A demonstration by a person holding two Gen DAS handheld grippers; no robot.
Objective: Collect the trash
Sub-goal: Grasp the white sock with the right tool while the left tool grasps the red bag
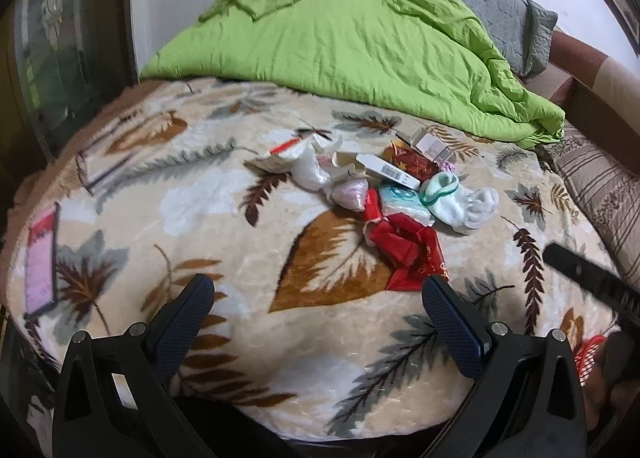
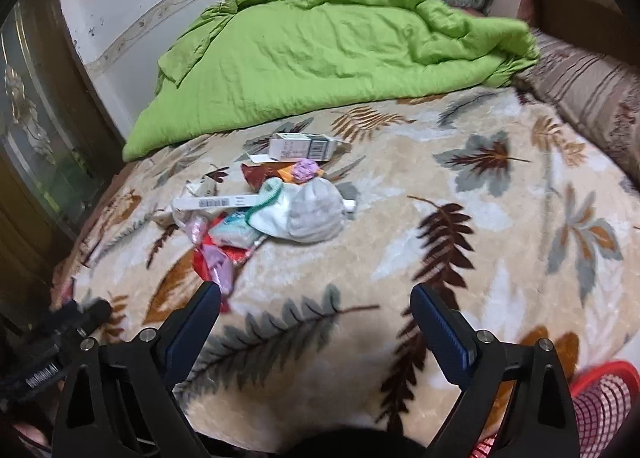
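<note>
A heap of trash lies on the leaf-patterned blanket (image 1: 224, 218): a red wrapper (image 1: 404, 246), a long white barcode box (image 1: 388, 171), a small white box (image 1: 430, 146), a crumpled white bag (image 1: 310, 166) and white socks (image 1: 460, 202). My left gripper (image 1: 318, 294) is open and empty, near the red wrapper's near end. In the right wrist view the heap lies ahead to the left, with the socks (image 2: 308, 214), barcode box (image 2: 218, 202) and small box (image 2: 300, 147). My right gripper (image 2: 316, 302) is open and empty, above the blanket (image 2: 500, 226).
A green quilt (image 1: 352, 42) covers the far side of the bed, with a grey pillow (image 1: 492, 6) behind it. A phone (image 1: 40, 258) lies at the bed's left edge. A red mesh basket (image 2: 600, 402) stands at the lower right. A striped pillow (image 2: 592, 94) lies on the right.
</note>
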